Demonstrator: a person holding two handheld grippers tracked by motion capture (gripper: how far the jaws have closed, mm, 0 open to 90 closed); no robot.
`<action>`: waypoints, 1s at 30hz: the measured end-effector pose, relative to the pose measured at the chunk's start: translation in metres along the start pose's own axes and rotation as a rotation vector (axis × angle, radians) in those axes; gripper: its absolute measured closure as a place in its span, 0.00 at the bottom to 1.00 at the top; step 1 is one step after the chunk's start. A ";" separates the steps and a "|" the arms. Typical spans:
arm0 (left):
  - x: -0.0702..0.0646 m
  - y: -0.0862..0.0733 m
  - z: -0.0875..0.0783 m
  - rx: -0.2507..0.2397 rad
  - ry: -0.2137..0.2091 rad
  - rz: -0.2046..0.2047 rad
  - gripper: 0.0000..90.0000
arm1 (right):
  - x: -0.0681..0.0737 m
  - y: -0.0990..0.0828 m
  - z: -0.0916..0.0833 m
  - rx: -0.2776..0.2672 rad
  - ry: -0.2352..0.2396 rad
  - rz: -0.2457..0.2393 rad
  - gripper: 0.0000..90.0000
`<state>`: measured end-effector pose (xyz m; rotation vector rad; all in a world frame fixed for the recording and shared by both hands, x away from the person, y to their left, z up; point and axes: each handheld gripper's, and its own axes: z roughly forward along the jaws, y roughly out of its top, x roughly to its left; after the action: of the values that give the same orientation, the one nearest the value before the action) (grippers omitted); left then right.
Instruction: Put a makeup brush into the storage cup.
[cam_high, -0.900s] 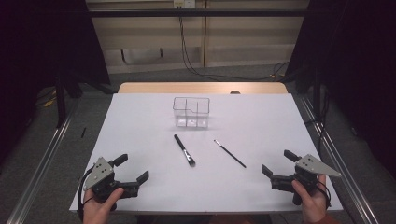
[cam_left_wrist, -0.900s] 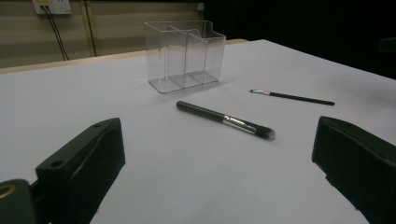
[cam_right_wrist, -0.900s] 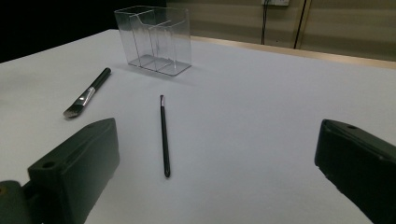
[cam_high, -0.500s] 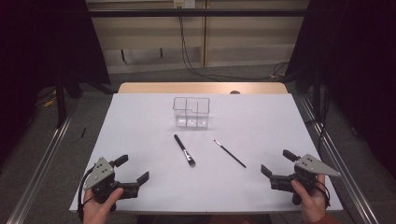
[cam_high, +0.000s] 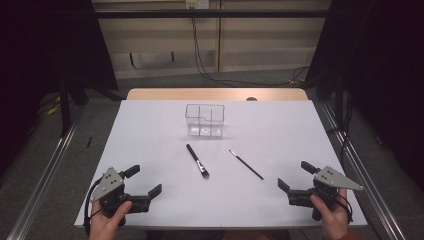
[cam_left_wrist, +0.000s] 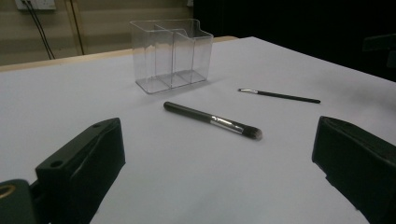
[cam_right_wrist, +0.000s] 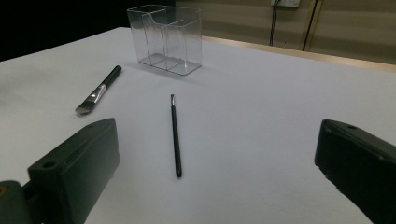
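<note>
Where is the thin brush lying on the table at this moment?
In the high view the thin brush lies flat on the white table, right of centre, apart from the thicker brush on its left and nearer than the clear organizer.

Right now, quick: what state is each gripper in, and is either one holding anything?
Left gripper: open, holding nothing, at the table's near left edge.
Right gripper: open, holding nothing, at the near right edge.

No readable text anywhere
</note>
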<state>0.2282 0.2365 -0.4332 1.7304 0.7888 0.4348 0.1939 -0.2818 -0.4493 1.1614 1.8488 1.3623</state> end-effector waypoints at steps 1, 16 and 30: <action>0.000 0.001 0.001 -0.005 -0.005 0.006 0.03 | 0.000 0.000 0.000 0.001 0.000 0.001 0.00; -0.001 0.016 0.034 0.012 -0.067 0.046 0.03 | 0.001 0.000 0.001 0.006 0.008 0.001 0.00; -0.006 0.028 0.065 0.033 -0.099 0.072 0.03 | 0.001 -0.001 0.002 0.013 0.016 -0.008 0.00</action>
<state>0.2741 0.1823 -0.4253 1.8013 0.6683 0.3835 0.1948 -0.2801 -0.4506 1.1518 1.8740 1.3605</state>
